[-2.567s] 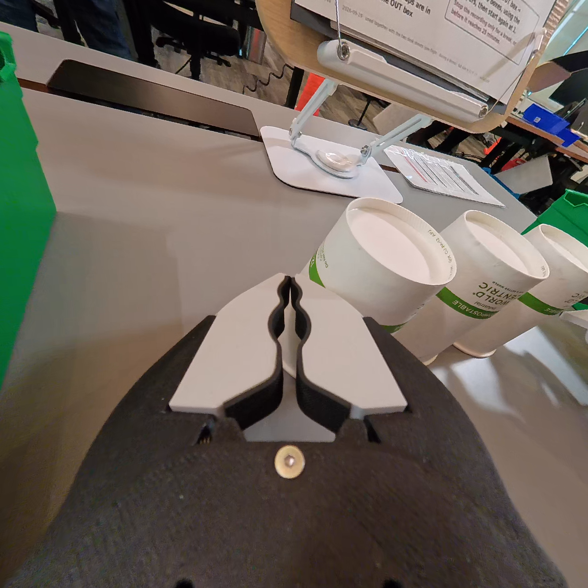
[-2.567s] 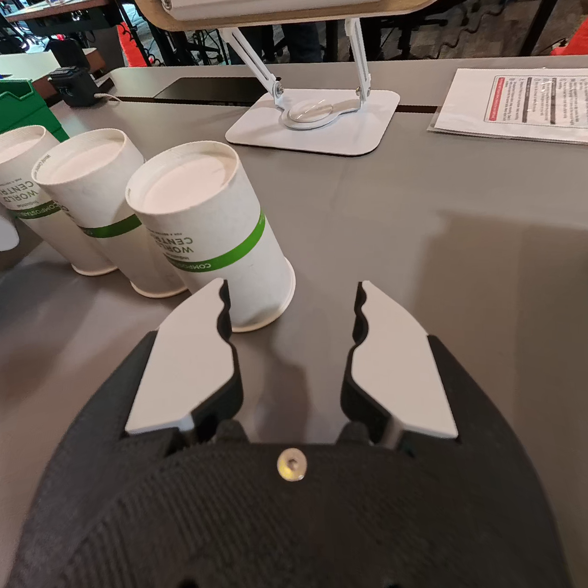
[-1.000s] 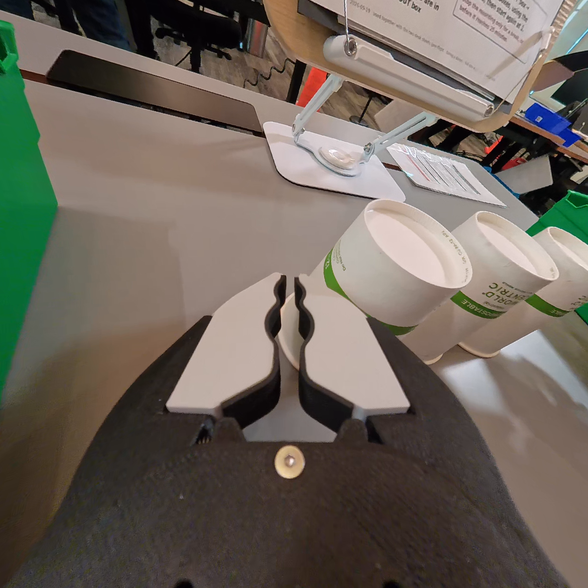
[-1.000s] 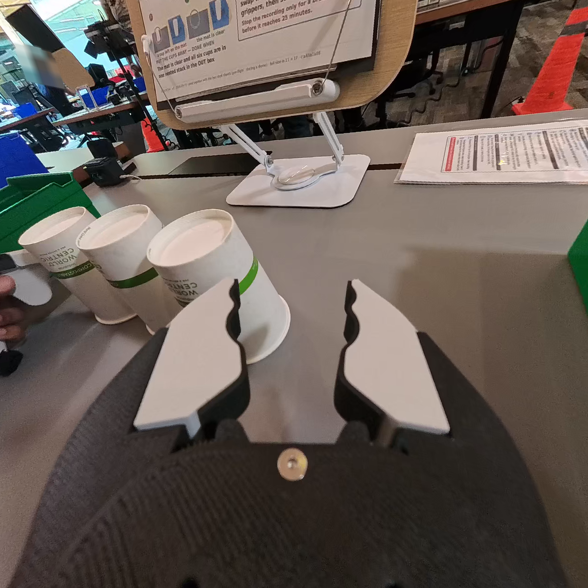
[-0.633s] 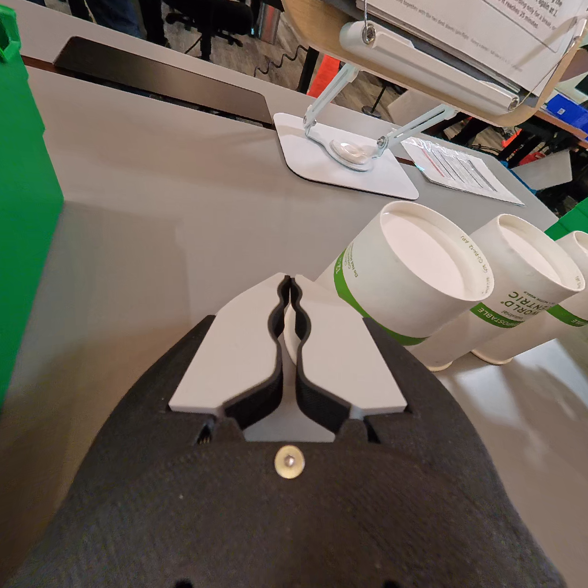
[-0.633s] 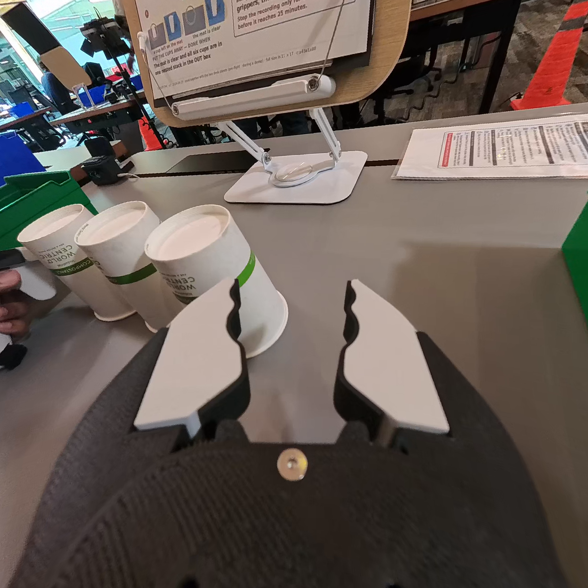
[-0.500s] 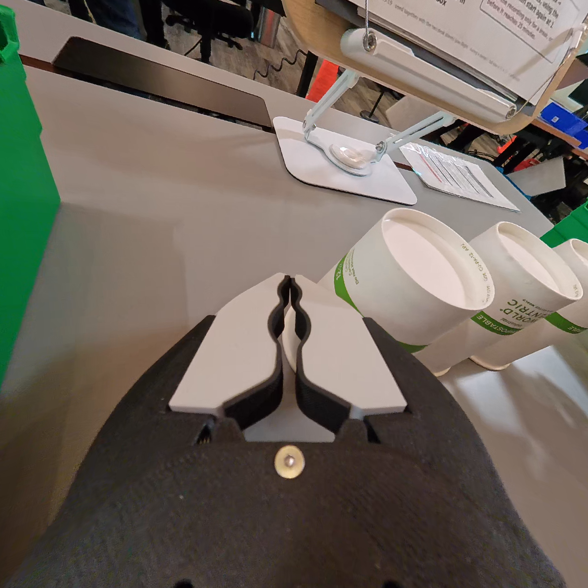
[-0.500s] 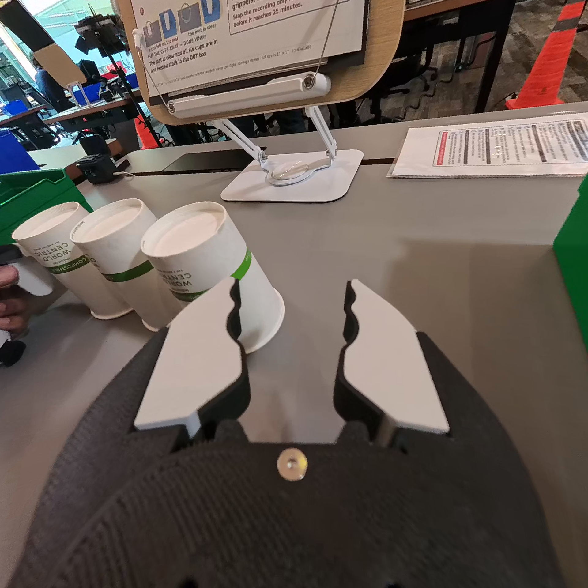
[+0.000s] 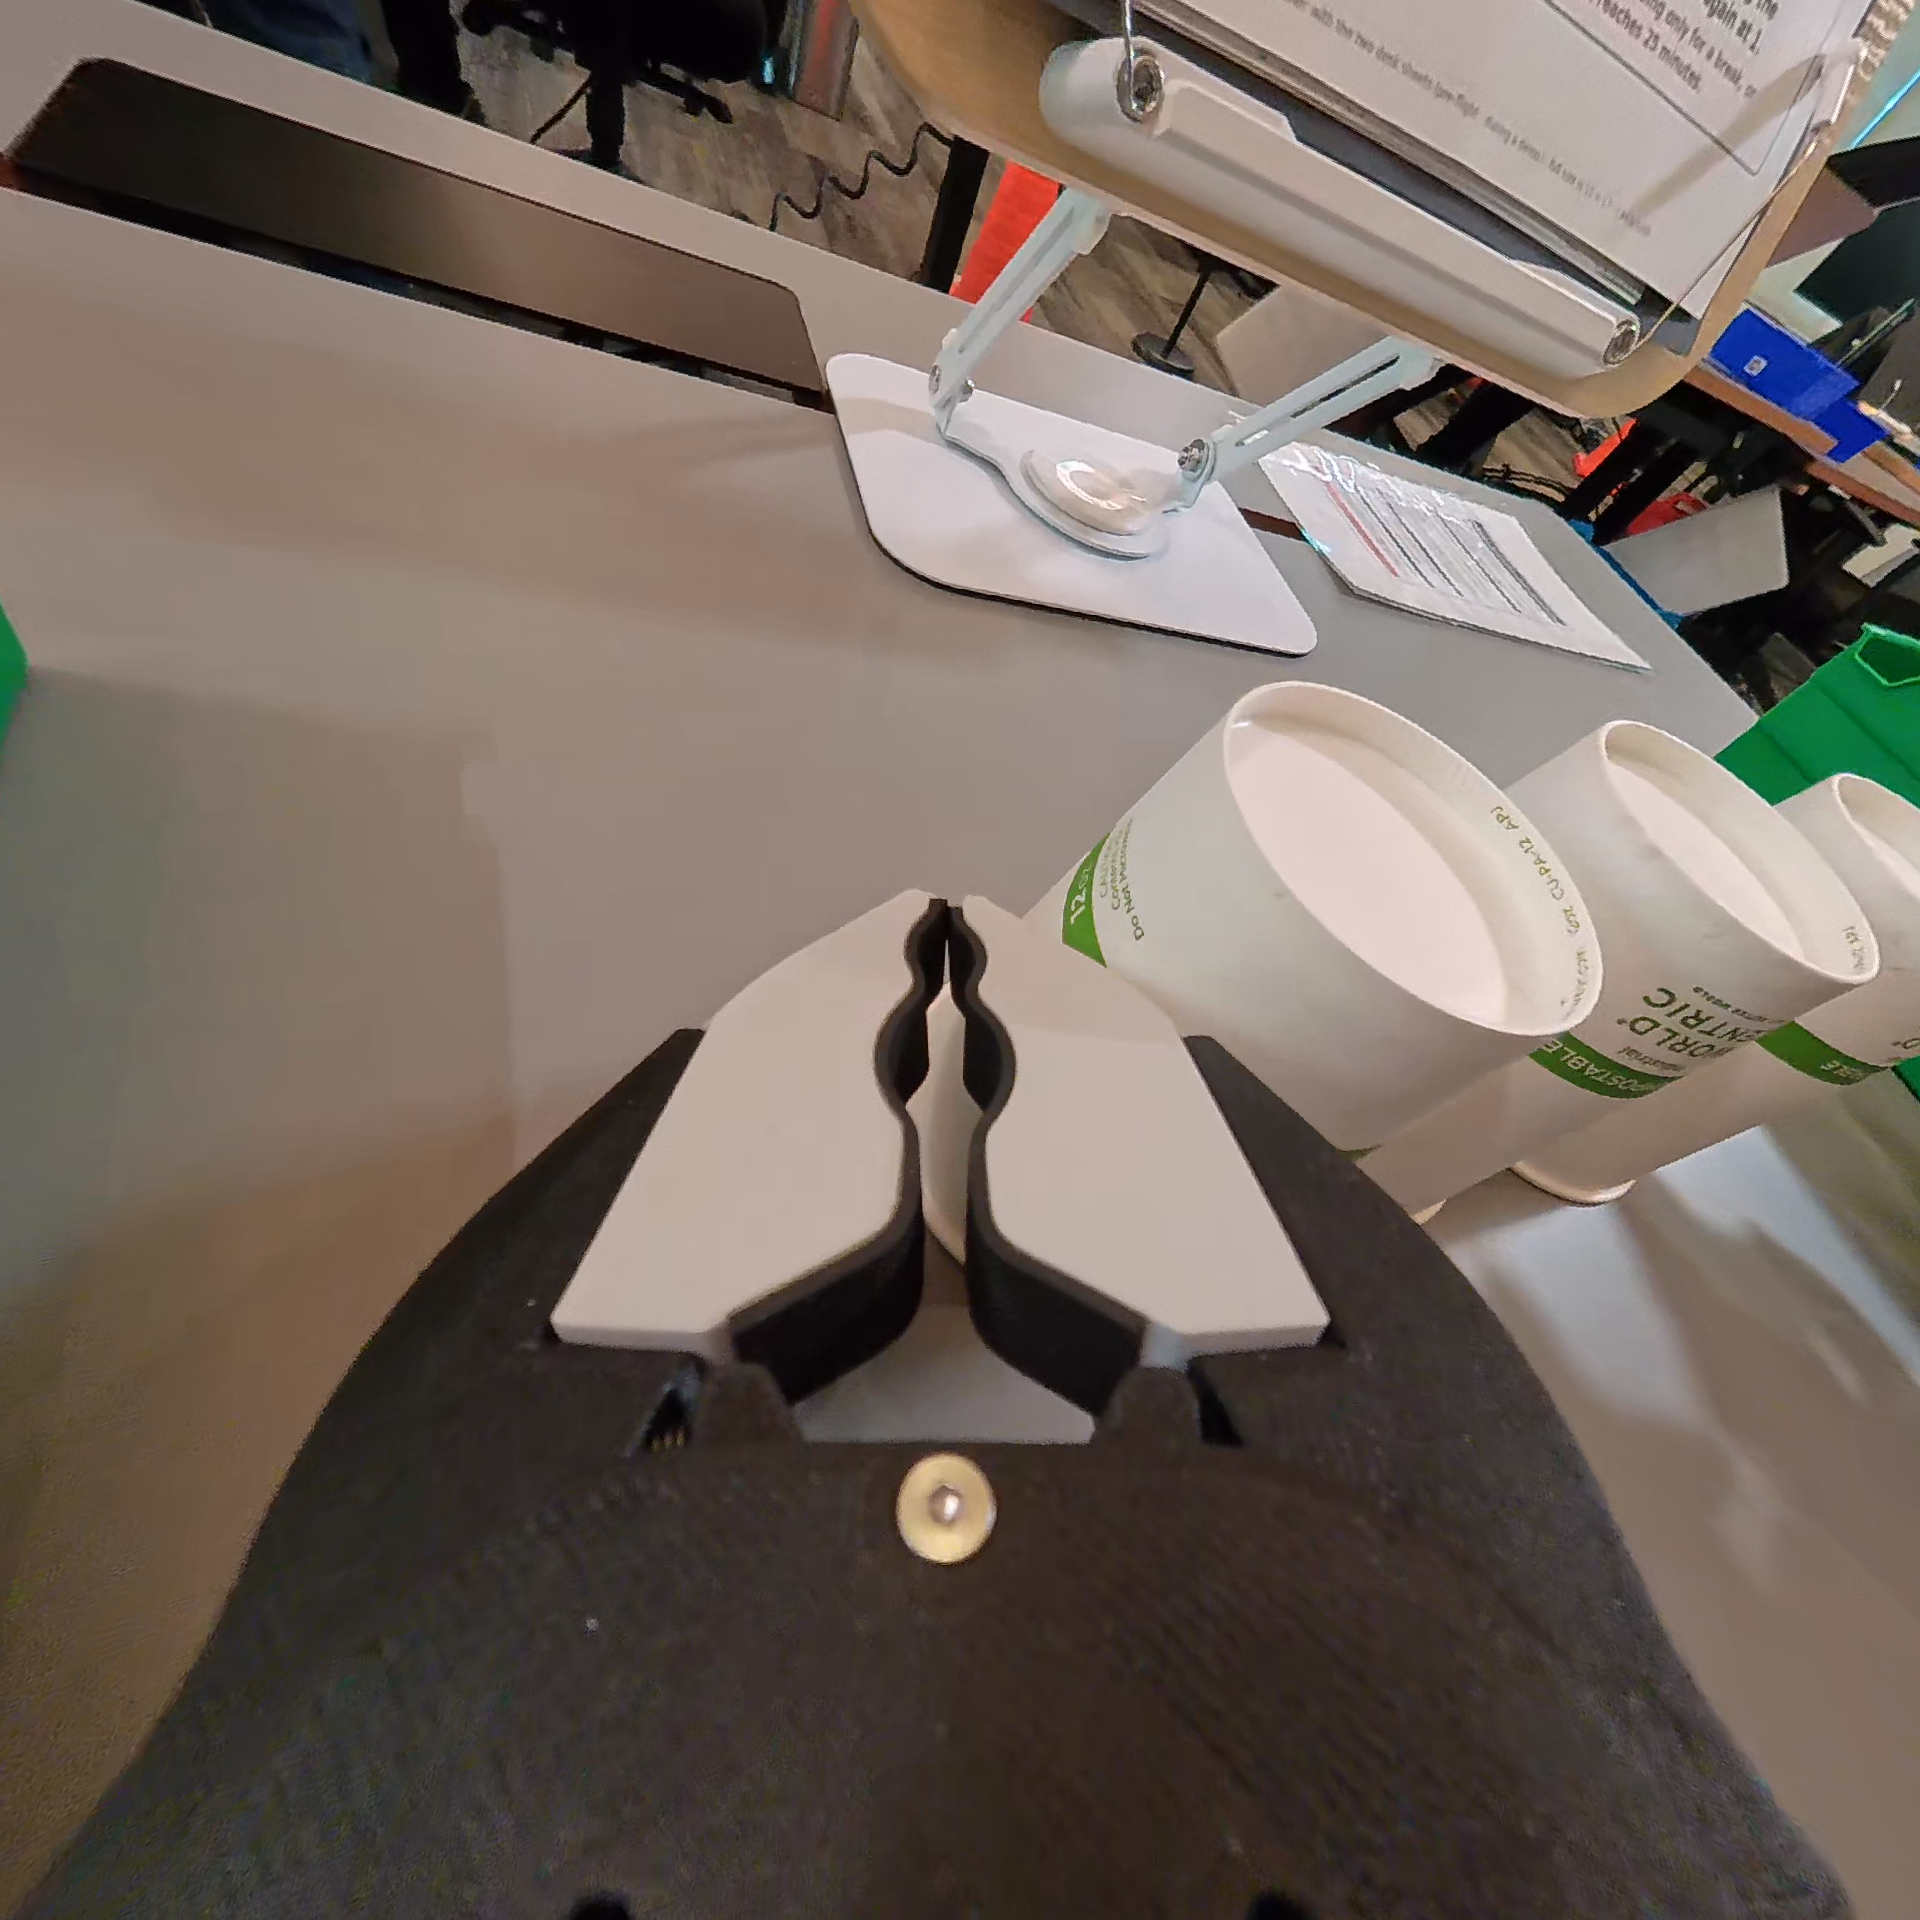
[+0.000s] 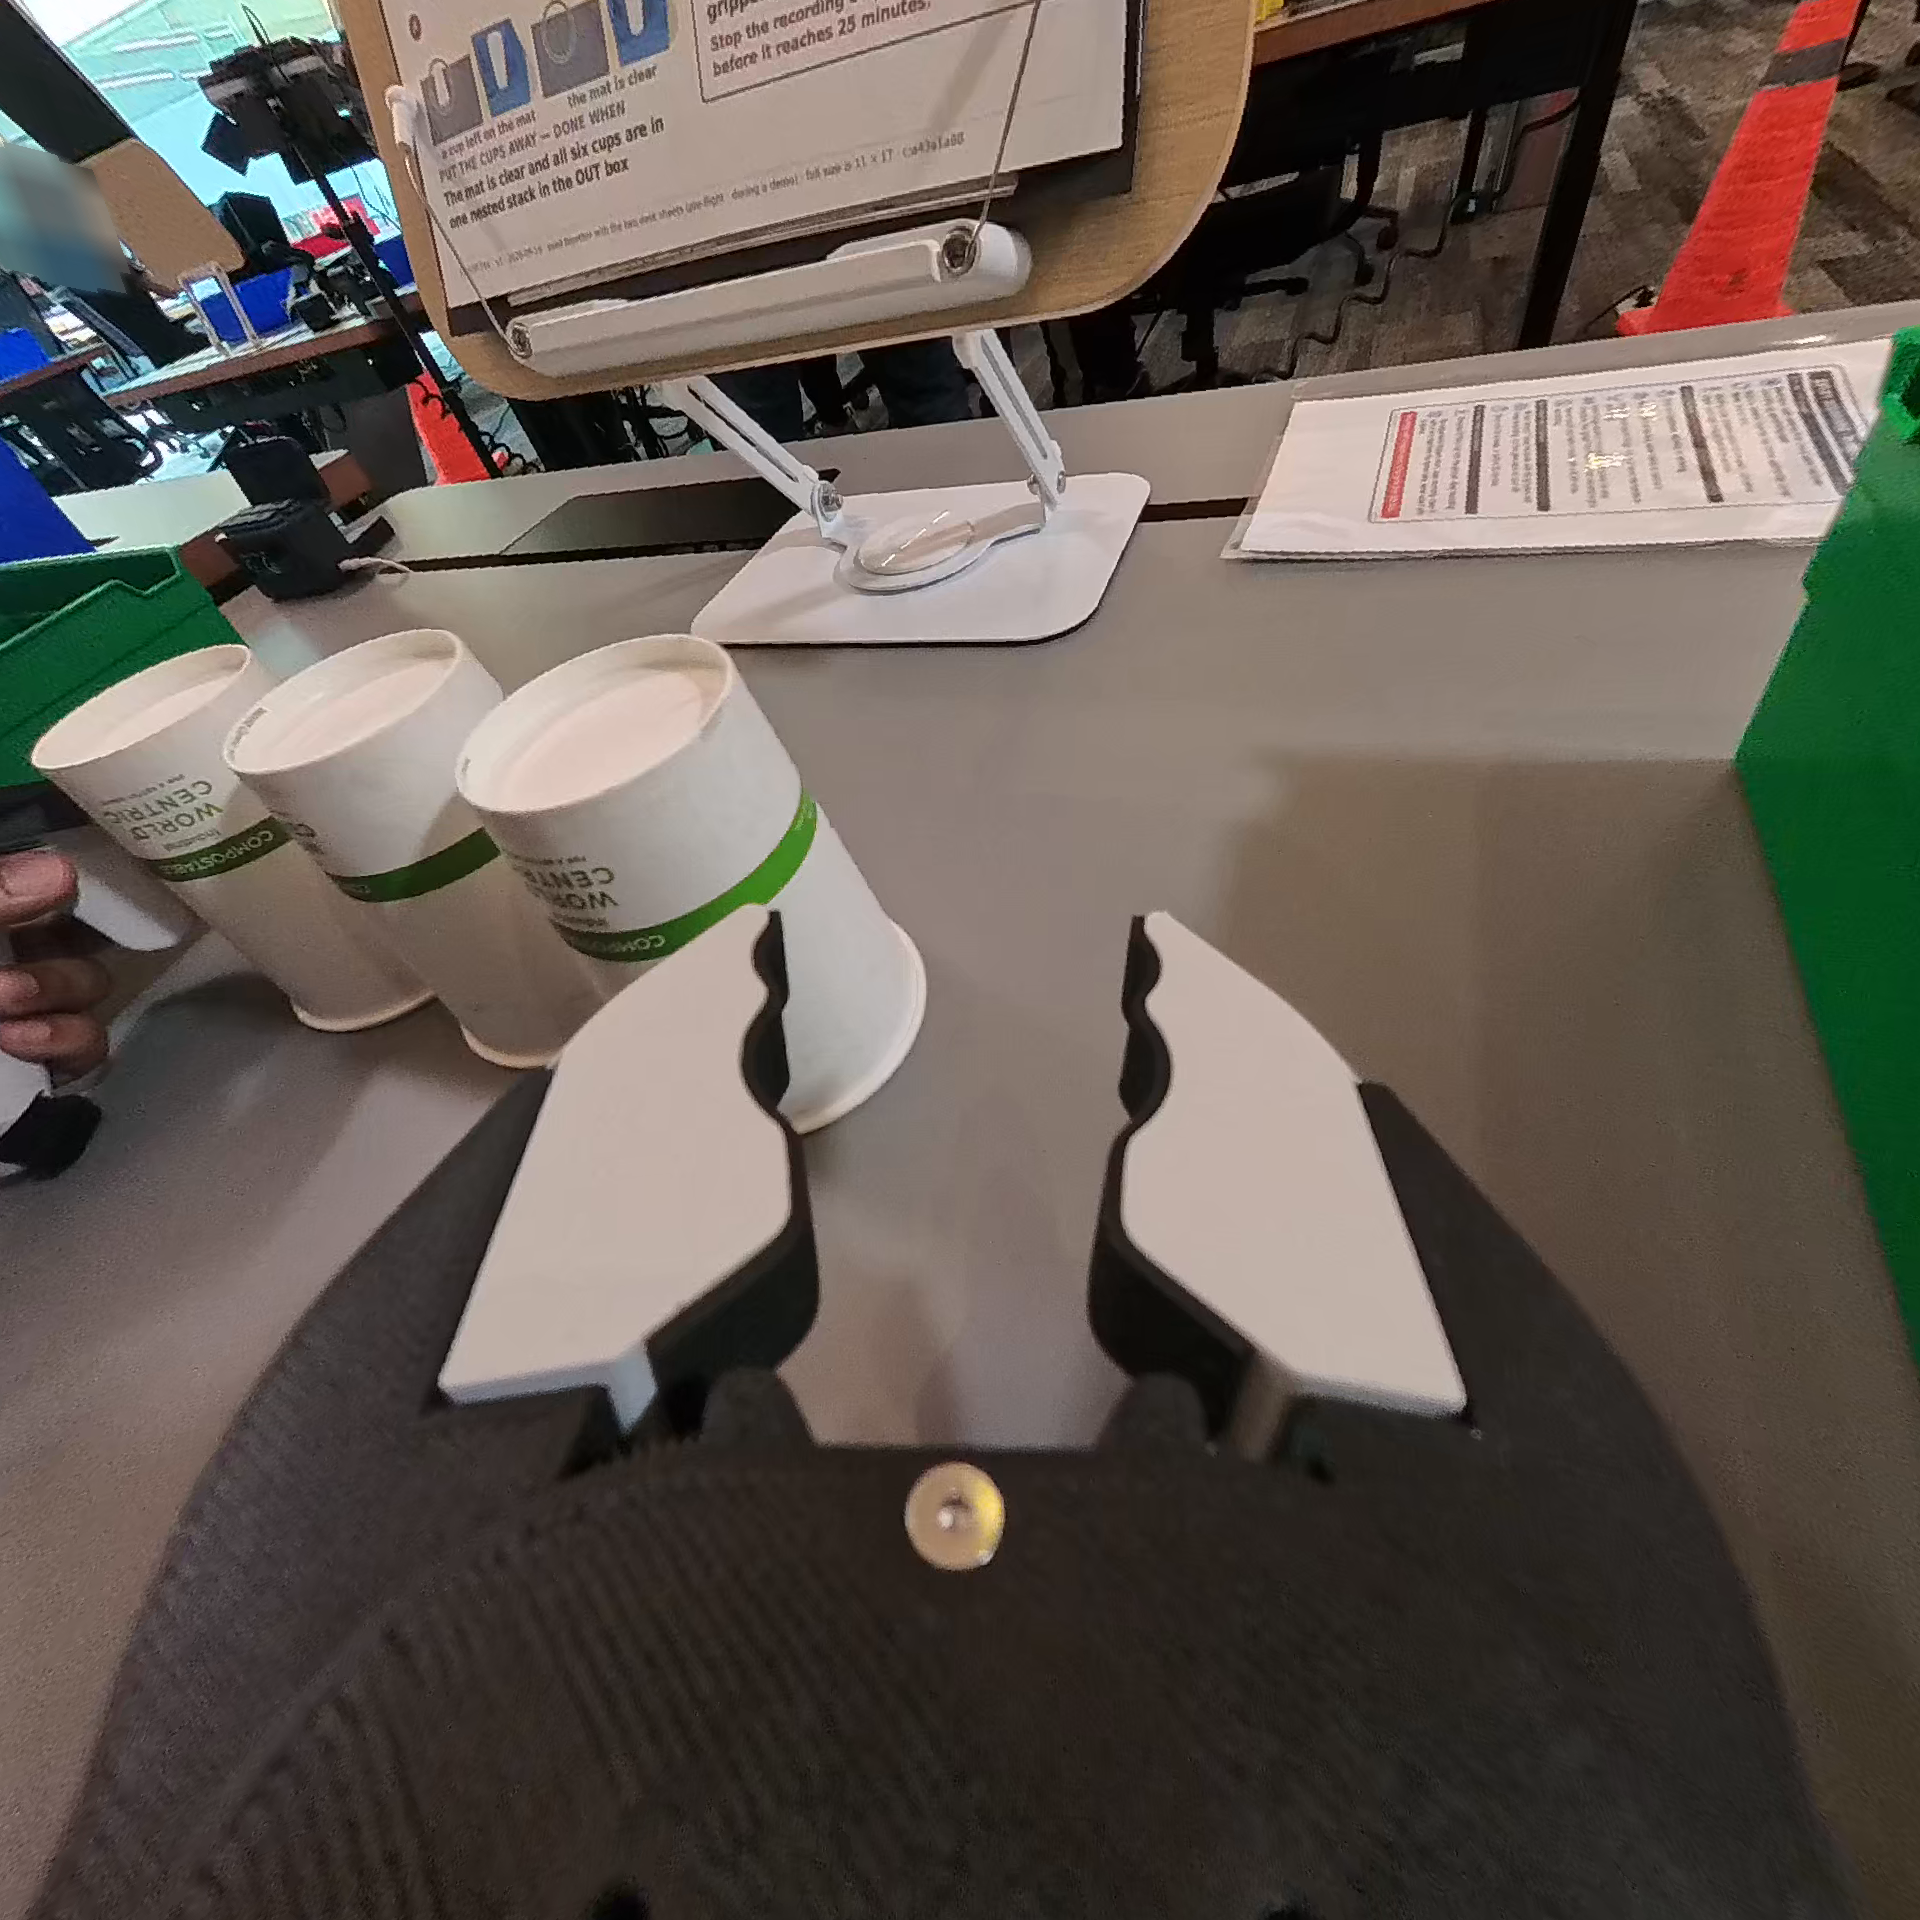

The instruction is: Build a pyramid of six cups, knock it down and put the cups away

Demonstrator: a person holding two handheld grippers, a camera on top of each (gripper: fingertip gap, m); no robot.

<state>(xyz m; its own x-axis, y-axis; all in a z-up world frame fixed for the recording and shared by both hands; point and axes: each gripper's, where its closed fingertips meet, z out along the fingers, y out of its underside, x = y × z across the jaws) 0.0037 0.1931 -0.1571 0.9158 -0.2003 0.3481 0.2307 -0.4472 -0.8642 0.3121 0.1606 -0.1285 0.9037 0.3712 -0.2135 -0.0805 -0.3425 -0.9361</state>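
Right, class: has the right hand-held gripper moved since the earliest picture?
Yes. In its view the white rectangular stand base now sits lower and smaller, so the right hand-held gripper has drawn back and tilted upward.

Each gripper has a ribbed black body, one silver screw, and white black-edged wavy fingers.

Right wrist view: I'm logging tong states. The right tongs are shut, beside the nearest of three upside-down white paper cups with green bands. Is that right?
Not quite. The right tongs are open, with a wide gap between the two fingers, as the right wrist view shows. They are beside the nearest upside-down white paper cup with a green band of the three.
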